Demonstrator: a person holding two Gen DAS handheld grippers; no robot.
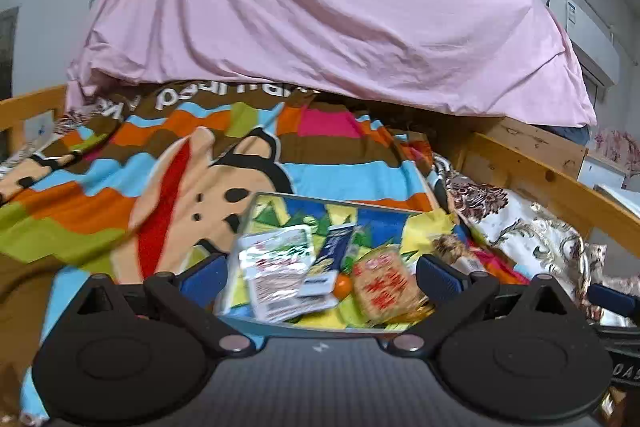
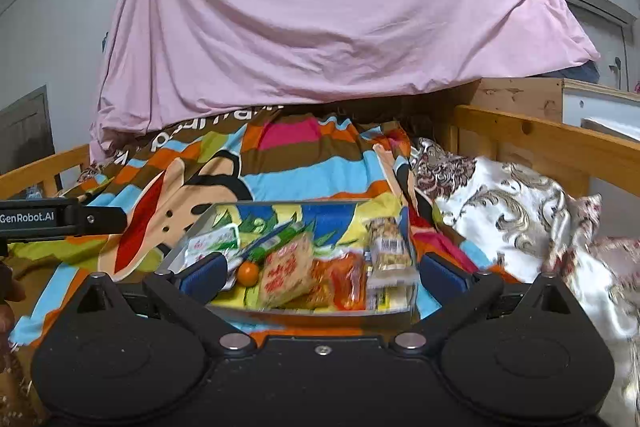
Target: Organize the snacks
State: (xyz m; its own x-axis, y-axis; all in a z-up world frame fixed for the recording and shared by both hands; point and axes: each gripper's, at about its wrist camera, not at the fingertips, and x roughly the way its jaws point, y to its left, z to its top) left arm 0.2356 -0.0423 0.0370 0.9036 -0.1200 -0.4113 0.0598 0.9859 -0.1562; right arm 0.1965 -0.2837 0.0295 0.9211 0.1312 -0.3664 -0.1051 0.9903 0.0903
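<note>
A clear shallow tray (image 1: 332,202) lies on a colourful cartoon blanket (image 1: 120,195) and holds several snacks. In the left wrist view I see a white foil packet (image 1: 276,275), a blue packet (image 1: 332,259), a small orange fruit (image 1: 343,286) and a tan cracker packet (image 1: 384,285). My left gripper (image 1: 322,275) is open, its blue pads wide apart in front of the tray with nothing between them. In the right wrist view the tray (image 2: 280,203) also shows the cracker packet (image 2: 286,271), an orange-red packet (image 2: 344,281) and a nut bar (image 2: 390,247). My right gripper (image 2: 322,274) is open and empty too.
A pink sheet (image 1: 320,19) hangs over the far end of the bed. Wooden bed rails (image 2: 540,143) run along the right, with a floral satin quilt (image 2: 512,211) beside the tray. The left gripper's body (image 2: 60,217) shows at the left of the right wrist view.
</note>
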